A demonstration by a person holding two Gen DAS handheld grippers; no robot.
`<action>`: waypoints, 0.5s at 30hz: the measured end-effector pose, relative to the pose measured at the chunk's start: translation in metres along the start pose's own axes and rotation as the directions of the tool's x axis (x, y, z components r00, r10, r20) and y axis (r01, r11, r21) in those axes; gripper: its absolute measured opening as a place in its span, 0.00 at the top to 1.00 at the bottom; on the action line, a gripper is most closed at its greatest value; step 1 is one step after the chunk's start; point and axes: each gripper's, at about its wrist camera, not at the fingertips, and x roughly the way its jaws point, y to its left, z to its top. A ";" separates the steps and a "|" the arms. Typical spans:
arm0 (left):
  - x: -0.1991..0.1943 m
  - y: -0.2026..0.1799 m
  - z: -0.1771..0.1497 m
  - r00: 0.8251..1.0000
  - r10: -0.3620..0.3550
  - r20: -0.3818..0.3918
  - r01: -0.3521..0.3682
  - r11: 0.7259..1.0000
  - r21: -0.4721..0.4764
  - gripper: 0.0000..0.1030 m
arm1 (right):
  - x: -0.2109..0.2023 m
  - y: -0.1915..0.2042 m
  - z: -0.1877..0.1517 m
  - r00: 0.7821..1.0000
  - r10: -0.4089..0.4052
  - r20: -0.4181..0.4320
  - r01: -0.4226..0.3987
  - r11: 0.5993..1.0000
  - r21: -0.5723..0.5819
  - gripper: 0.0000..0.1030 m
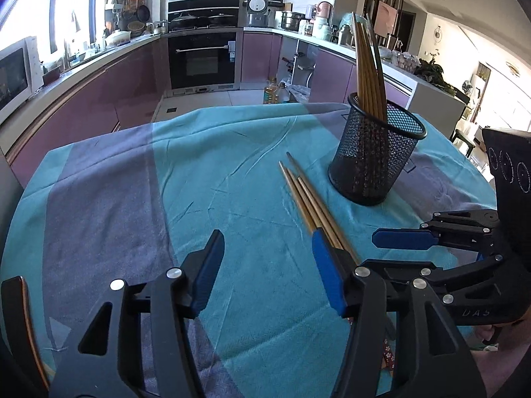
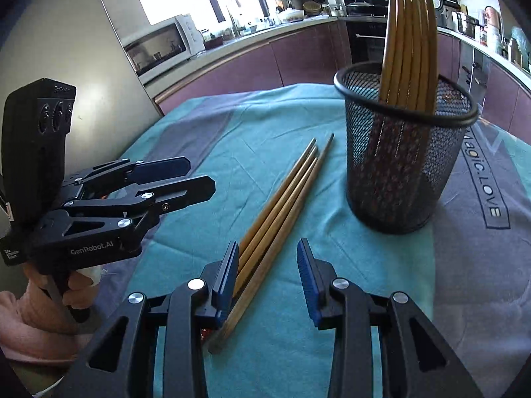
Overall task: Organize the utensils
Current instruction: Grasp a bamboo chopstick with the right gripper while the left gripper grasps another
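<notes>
Chopsticks [image 2: 282,199] lie loose on my teal cloth [image 1: 232,152], at seven o'clock from the mesh holder [image 2: 405,165], while my left tongs [image 1: 265,265] and right tongs [image 2: 268,272] both gape empty.

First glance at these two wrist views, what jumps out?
The black mesh cup stands upright on the teal cloth, with a bundle of chopsticks standing in it. Just left of it in the right wrist view, four loose chopsticks lie side by side on the cloth. The open right gripper hovers over their near ends, and the left gripper, also open, is beside it.
</notes>
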 end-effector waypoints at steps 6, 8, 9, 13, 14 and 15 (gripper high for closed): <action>0.002 -0.005 -0.003 1.000 -0.009 -0.019 0.009 1.000 0.009 0.47 | 0.005 0.006 -0.007 1.000 -0.022 -0.016 0.022 1.000 -0.005 0.67; 0.004 -0.007 -0.003 1.000 -0.012 -0.022 0.012 1.000 0.015 0.47 | 0.006 0.006 -0.008 0.999 -0.029 -0.021 0.029 1.000 -0.005 0.67; 0.004 -0.008 -0.003 1.000 -0.013 -0.024 0.013 1.000 0.018 0.47 | 0.005 0.005 -0.009 0.999 -0.031 -0.020 0.031 1.000 -0.005 0.67; 0.008 -0.012 -0.004 0.999 -0.017 -0.031 0.018 0.999 0.028 0.48 | 0.003 0.003 -0.012 0.999 -0.049 -0.021 0.048 0.999 -0.012 0.67; 0.009 -0.013 -0.004 0.999 -0.018 -0.035 0.019 0.999 0.033 0.48 | 0.001 0.000 -0.014 0.998 -0.051 -0.021 0.050 0.999 -0.013 0.67; 0.010 -0.015 -0.005 0.999 -0.020 -0.037 0.021 0.999 0.037 0.48 | 0.000 0.000 -0.014 0.998 -0.055 -0.022 0.055 0.998 -0.014 0.68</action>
